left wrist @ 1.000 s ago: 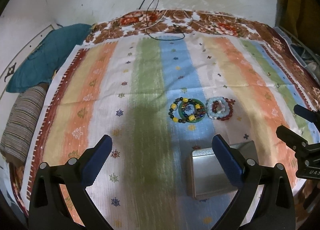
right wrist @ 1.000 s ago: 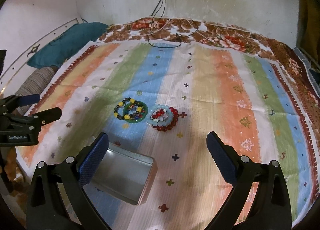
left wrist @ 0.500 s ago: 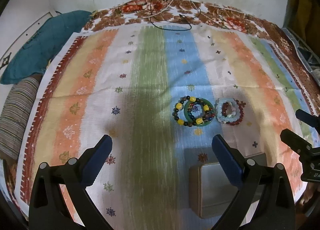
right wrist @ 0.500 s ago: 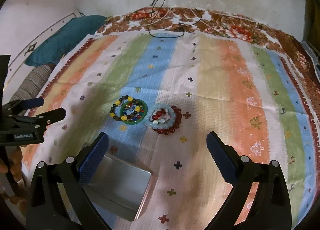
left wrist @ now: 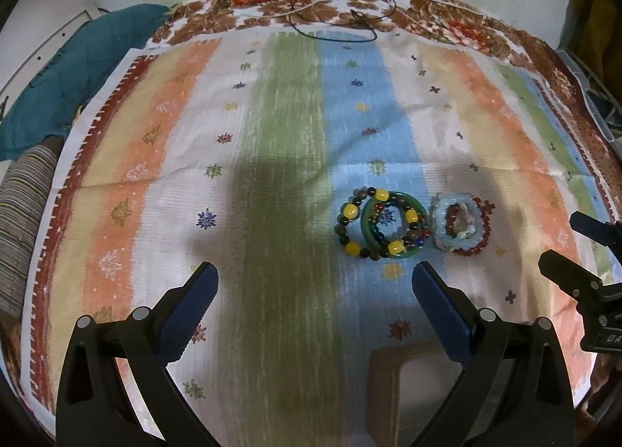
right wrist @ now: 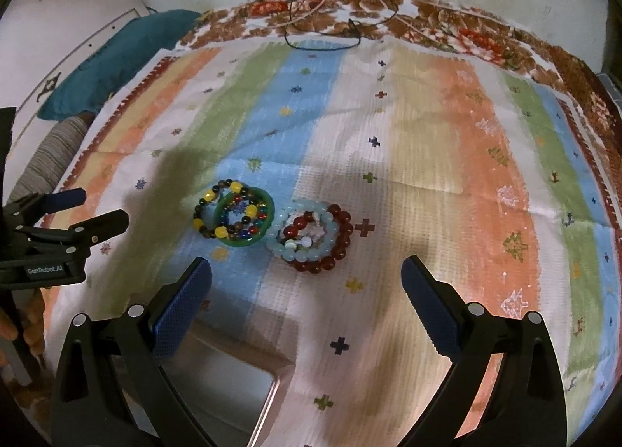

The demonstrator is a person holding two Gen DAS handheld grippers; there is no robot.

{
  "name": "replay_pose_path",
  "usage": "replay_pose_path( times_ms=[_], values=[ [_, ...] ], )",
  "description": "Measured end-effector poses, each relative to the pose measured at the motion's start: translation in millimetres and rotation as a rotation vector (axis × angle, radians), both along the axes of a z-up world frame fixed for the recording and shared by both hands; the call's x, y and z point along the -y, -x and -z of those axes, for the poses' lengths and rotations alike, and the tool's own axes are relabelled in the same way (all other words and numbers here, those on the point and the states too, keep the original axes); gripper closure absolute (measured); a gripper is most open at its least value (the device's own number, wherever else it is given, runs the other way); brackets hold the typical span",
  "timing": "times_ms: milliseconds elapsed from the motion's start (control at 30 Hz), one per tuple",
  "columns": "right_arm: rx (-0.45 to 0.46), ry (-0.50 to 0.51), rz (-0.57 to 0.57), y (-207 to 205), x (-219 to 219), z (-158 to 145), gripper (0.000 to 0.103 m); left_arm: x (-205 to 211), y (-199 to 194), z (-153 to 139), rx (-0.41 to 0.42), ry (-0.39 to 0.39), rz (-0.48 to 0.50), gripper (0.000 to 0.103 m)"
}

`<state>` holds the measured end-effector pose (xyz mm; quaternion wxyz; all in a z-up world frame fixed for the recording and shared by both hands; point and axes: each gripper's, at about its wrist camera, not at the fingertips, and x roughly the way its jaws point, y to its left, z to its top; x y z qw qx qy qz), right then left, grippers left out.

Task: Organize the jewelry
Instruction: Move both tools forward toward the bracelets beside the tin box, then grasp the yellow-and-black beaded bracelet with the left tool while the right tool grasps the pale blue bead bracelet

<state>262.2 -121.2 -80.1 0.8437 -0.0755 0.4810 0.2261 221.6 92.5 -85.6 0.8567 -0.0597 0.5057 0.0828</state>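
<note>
Left wrist view: we hold the left gripper [left wrist: 313, 283] with its blue-padded jaws spread wide, gripping nothing, above the striped woven cloth [left wrist: 280, 175]. We take the green glass bangle [left wrist: 392, 225] as landmark. A dark-and-yellow beaded bracelet [left wrist: 352, 225] overlaps its left rim; smaller multicoloured beads lie inside it. Just right of the bangle, touching or nearly so, sits a stack of pale blue and dark red bead bracelets [left wrist: 462, 227]. Nearer us than the bangle stands an open metal tin [left wrist: 388, 381], partly hidden. In the right wrist view the right gripper [right wrist: 307, 281] is likewise wide apart and empty, nearer us than the bangle [right wrist: 244, 218].
</note>
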Motion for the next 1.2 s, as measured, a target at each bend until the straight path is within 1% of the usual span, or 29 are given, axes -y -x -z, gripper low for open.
replay_pose_path(
  times_ms=[267,433,700,733,767,867,933,1033,1100,1200],
  values=[
    [-0.014,0.025,-0.005,-17,-5,10,0.004,-8,-17,20,-0.038,0.028,-0.005,0.006],
    [-0.019,0.045,-0.013,-27,-11,17,0.004,-9,-29,31,-0.052,0.051,0.008,0.006],
    [-0.030,0.088,-0.024,-41,-21,30,0.005,-12,-45,45,-0.077,0.054,0.019,0.006],
    [-0.032,0.089,-0.026,-42,-21,31,0.013,-11,-46,47,-0.080,0.049,0.025,0.006],
    [-0.037,0.096,-0.027,-44,-22,34,0.018,-11,-48,49,-0.084,0.042,0.032,0.006],
    [-0.045,0.105,-0.028,-48,-25,38,0.018,-10,-52,54,-0.094,0.036,0.043,0.006],
    [-0.047,0.108,-0.027,-50,-26,41,0.018,-9,-55,57,-0.100,0.036,0.048,0.009],
    [-0.051,0.112,-0.028,-54,-27,44,0.019,-7,-60,61,-0.109,0.031,0.061,0.012],
    [-0.056,0.113,-0.028,-56,-28,46,0.026,-6,-63,64,-0.110,0.025,0.072,0.015],
    [-0.062,0.117,-0.027,-60,-29,49,0.028,-5,-67,69,-0.119,0.022,0.081,0.019]
  ],
)
